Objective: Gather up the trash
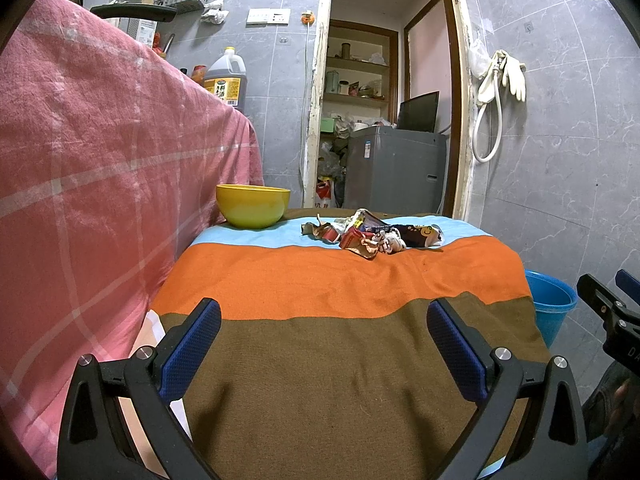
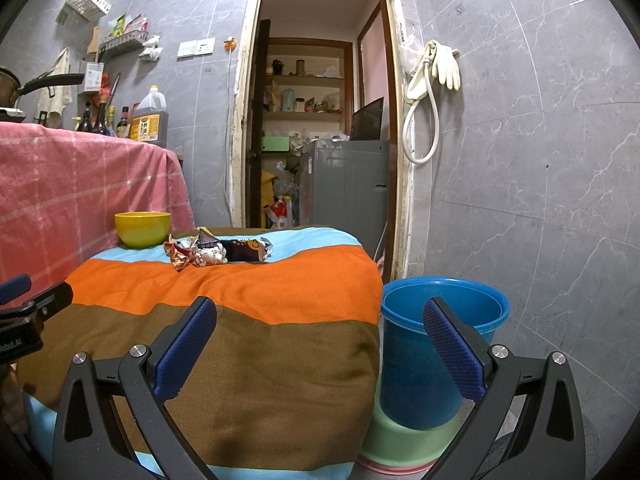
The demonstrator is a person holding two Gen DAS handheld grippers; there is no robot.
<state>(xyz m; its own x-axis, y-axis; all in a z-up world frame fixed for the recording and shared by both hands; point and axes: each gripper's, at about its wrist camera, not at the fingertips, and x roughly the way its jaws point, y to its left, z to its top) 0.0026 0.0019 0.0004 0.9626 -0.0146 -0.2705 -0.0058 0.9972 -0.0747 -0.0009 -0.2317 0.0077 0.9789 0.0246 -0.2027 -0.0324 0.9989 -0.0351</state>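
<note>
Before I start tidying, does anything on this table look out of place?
Yes: crumpled wrappers lie loose on the far blue stripe of the cloth, right of the yellow bowl, not in the blue bucket beside the table.

The surface (image 1: 360, 360) wears a matt woven cloth, slightly fuzzy, in brown, orange and pale blue bands. At 12 o'clock on it lie crumpled wrappers (image 1: 372, 234) of glossy printed foil and paper. At 11 o'clock the yellow bowl (image 1: 253, 206) looks smooth, faintly shiny. The blue bucket (image 2: 440, 344) at 3 o'clock is smooth plastic. The left gripper (image 1: 324, 344) has matt black arms, dimpled blue pads and bright metal screws.
</note>
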